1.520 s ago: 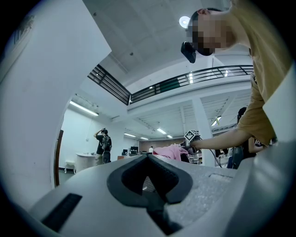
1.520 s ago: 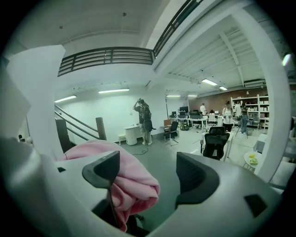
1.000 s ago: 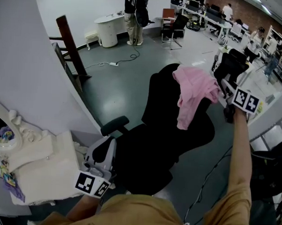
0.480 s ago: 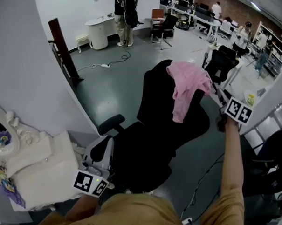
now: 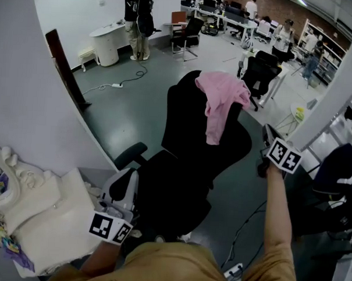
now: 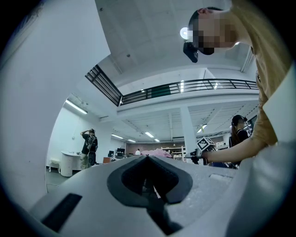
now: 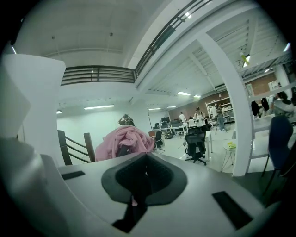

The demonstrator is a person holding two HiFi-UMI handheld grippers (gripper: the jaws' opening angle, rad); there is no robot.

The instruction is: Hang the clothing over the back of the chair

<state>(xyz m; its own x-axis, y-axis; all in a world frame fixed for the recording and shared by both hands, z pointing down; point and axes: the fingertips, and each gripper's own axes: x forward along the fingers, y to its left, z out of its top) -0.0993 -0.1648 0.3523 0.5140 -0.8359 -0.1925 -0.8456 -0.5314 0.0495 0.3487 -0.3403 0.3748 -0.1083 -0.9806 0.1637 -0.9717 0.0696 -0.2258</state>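
Grey floor (image 5: 128,109): 1 garment (image 5: 220,97) on 1 chair (image 5: 185,123)

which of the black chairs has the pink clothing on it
The big black chair closest to the person: the pink clothing hangs over its backrest. The smaller black chair behind it and the far chair by the desks are bare.
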